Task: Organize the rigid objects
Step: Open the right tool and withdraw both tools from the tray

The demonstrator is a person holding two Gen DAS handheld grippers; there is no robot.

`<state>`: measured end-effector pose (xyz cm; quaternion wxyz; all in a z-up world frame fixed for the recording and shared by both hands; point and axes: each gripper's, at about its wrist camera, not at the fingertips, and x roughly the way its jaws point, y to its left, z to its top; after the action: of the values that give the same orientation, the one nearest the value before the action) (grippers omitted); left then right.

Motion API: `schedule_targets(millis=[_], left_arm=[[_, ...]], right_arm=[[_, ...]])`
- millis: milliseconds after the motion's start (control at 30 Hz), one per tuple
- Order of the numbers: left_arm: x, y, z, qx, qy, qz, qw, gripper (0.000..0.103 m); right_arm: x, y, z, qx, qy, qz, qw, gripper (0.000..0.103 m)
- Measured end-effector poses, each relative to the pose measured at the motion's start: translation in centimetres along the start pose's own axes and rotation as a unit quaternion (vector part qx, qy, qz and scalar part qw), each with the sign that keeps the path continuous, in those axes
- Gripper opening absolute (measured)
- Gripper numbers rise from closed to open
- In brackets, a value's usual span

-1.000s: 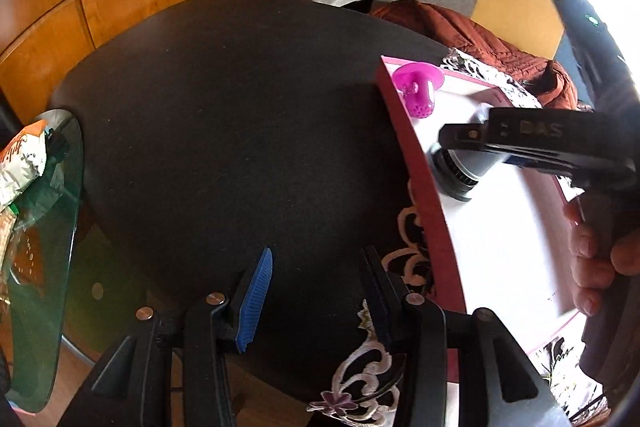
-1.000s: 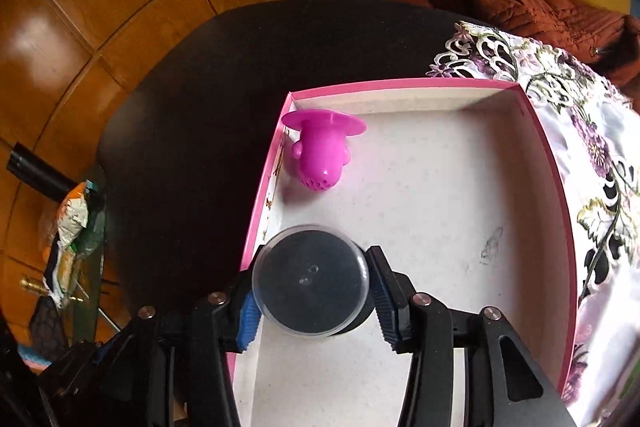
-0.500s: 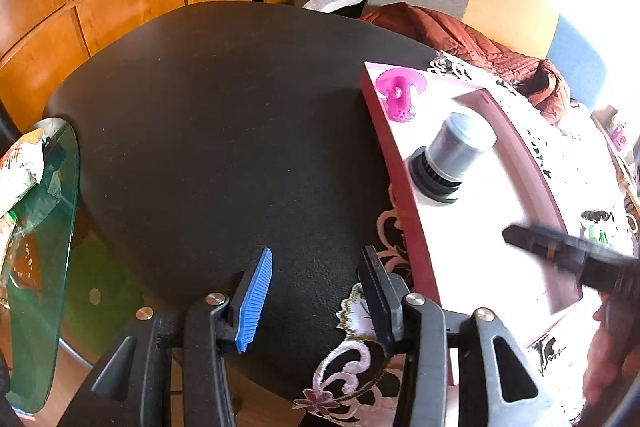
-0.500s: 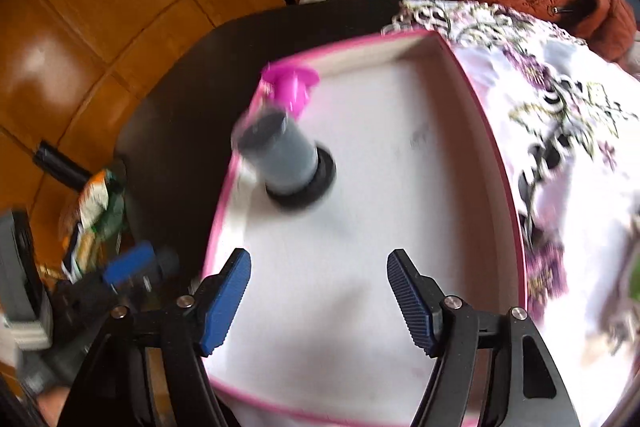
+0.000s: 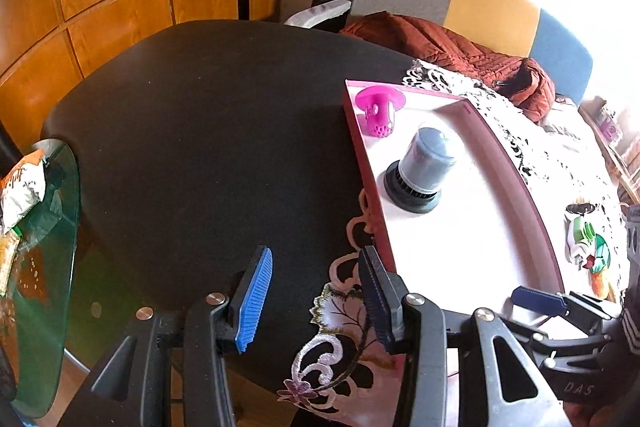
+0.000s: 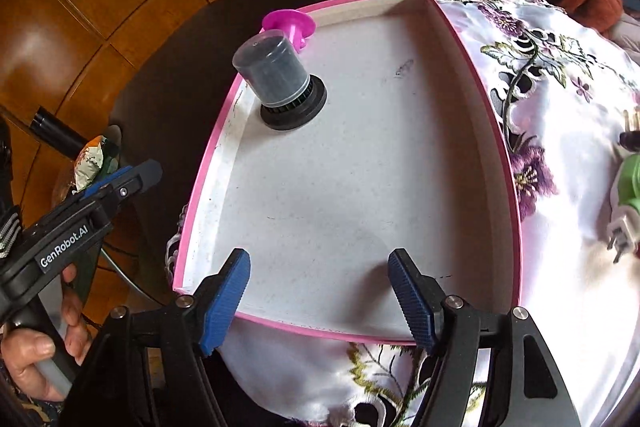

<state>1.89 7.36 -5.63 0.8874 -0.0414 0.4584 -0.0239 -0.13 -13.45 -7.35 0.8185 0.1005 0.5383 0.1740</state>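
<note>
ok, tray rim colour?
Pink rim, white inside; clearest in the right wrist view.

Left wrist view sits behind its own jaws, tilted steeply down at the dark table [image 5: 208,147]; pink tray [image 5: 362,163] lies ahead and to the right of the jaws, near but off-centre. Right wrist view also looks steeply down from close above, tray wall [image 6: 208,183] right under and ahead of its jaws, patterned cloth [image 6: 560,99] to their right. Both views share the tray, the capped container [image 5: 424,167] [image 6: 280,83] and pink strainer [image 5: 380,111] [image 6: 290,25] in its far corner. Each view catches the other tool at its edge
</note>
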Motion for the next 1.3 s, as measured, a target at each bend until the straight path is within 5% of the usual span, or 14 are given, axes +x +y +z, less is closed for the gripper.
schedule_targets(millis=[533,800,1033,1300], left_arm=[[-2.8,-3.2,1.0,0.038,-0.026,-0.016,0.9988,0.046],[-3.3,-5.1,1.0,0.06,-0.035,-0.025,0.9973,0.047],[-3.9,-7.1,0.3,0.093,-0.049,-0.039,0.9937,0.048],[-4.2,-9.3,-0.3,0.127,-0.057,-0.058,0.9886,0.048]], right_arm=[[-3.6,-2.3,0.0,0.037,-0.076,-0.011,0.996,0.075],[-5.3,-2.5,-0.1,0.005,-0.132,-0.084,0.988,0.081],[-8.4,-2.8,-0.8,-0.017,-0.237,-0.171,0.956,0.103],[-9.4,-5.7,-0.8,0.019,-0.231,-0.205,0.951,0.103]])
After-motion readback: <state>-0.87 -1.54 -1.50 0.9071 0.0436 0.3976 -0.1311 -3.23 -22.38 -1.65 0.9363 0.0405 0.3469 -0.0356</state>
